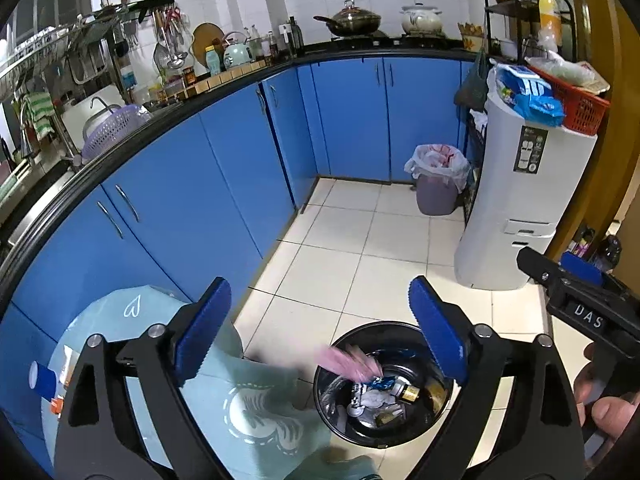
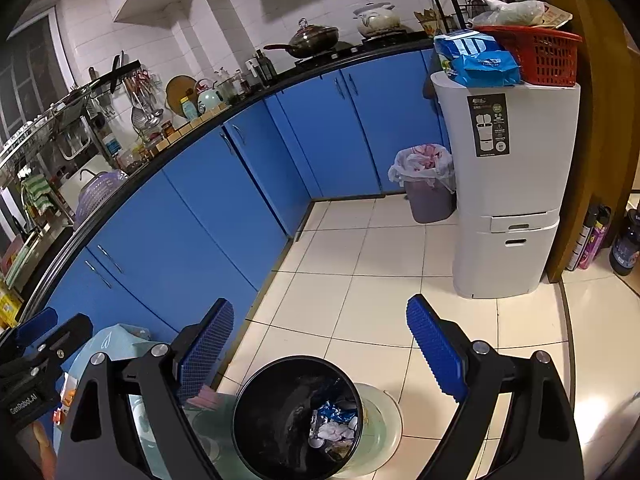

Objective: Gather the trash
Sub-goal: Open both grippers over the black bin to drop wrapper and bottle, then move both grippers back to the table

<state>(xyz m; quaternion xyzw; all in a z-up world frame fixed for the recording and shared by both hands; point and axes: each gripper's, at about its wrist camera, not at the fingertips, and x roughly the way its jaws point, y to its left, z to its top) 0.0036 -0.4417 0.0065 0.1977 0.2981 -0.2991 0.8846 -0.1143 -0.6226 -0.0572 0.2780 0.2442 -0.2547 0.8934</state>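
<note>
Blue cabinet doors (image 2: 224, 208) run in an L along two walls under a black surface (image 1: 352, 49), over a floor of pale tiles (image 1: 360, 240). On the hob at the far end stand a lidded wok (image 1: 349, 21) and, just beside it, a white patterned pot (image 1: 421, 19). A pale green kettle (image 1: 237, 53) sits near a round wooden board leaning on the wall tiles. A lilac colander (image 1: 108, 130) rests by the sink. A tall white appliance (image 2: 512, 184) stands at the right, bearing a red basket (image 2: 540, 56) and blue packets (image 2: 478, 60) side by side on top. Spray cans (image 2: 588, 240) stand on the floor beyond it.
</note>
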